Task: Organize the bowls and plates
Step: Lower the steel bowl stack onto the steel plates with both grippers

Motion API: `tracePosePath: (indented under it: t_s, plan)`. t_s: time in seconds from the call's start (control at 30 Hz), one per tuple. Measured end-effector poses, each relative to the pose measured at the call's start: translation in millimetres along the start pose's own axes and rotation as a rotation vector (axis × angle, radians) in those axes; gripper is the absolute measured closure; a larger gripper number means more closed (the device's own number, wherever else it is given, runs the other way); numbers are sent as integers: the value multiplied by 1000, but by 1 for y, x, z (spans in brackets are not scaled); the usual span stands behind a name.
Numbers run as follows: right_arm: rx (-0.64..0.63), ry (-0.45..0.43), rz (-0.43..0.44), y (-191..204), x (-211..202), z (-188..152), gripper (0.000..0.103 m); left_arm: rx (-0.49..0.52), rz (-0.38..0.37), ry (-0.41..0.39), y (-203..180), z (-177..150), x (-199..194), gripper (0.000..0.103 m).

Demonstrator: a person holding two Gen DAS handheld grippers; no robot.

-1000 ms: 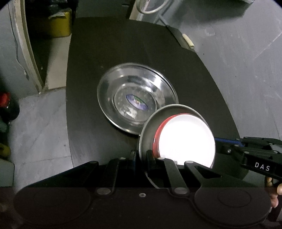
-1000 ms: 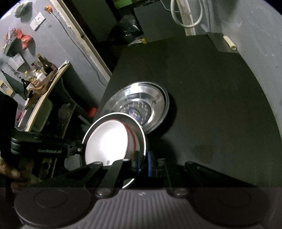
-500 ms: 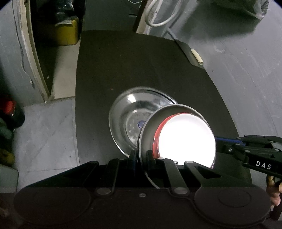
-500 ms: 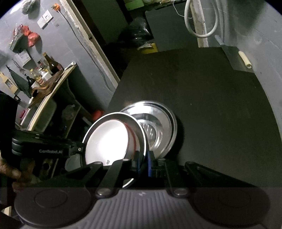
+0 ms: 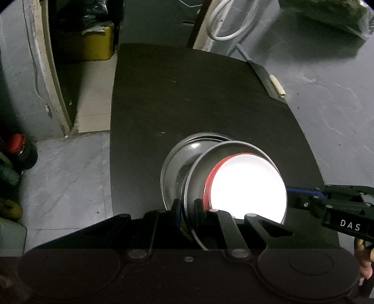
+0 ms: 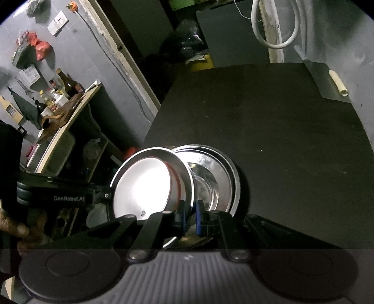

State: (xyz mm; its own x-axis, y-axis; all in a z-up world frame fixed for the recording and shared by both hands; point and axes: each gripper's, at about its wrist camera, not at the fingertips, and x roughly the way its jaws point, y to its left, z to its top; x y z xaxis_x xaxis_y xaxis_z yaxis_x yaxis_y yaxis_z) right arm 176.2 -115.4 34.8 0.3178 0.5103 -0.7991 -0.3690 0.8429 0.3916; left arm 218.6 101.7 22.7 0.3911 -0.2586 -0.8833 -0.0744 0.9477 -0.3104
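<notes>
Grey concrete floor surrounds a dark table, with a yellow container in the doorway beyond and a coiled white hose against the far wall. From the left wrist view, the left gripper is clamped on the near rim of a steel plate, which carries a white bowl with a red rim glaring under the light. This held plate hangs tilted over a second steel plate lying flat on the table, covering most of it. At the right edge the right gripper reaches in to the plate's far side, a hand behind it.

From the right wrist view, the right gripper is pinched on the rim of the same steel plate, the white bowl inside it. Just behind, the second plate rests on the table. The left gripper grips the opposite rim, held by a hand. A cluttered shelf with bottles stands at left.
</notes>
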Motion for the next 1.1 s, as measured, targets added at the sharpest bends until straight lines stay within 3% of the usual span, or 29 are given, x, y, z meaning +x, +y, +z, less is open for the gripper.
tracePosePath:
  t_s: [0.57, 1.1]
  plan:
    - [20, 6, -30, -14, 24, 16, 93, 33, 12, 21, 5, 36, 32, 93]
    - [20, 28, -40, -16, 35, 20, 93, 30, 26, 34, 5, 41, 41, 93]
